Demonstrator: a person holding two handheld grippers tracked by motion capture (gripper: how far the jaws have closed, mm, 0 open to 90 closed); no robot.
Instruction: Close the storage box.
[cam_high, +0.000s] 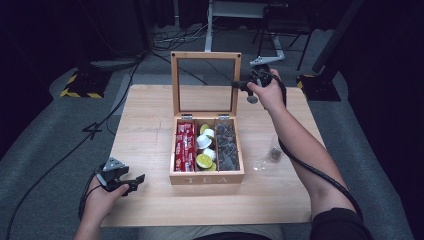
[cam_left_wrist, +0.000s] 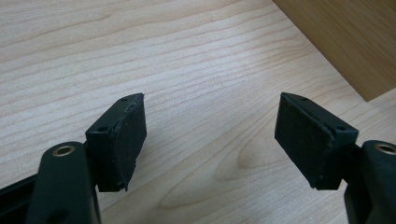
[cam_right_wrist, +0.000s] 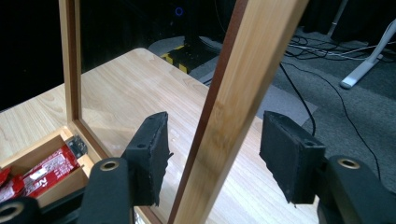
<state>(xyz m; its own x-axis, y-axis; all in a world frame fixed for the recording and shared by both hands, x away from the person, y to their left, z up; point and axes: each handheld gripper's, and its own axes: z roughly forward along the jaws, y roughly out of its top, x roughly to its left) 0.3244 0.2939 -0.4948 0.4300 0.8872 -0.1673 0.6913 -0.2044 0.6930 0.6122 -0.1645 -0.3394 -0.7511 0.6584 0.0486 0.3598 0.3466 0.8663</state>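
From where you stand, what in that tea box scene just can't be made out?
- High view: the sachets in the box's right compartment are too small and dark to read.
- High view: the clear packet on the table is too faint to identify.
- Right gripper view: the lid frame stands between the right gripper's open jaws and hides the table behind; the box is cut off at the left edge.
- Left gripper view: only a corner of the box shows, cut off by the top-right edge.
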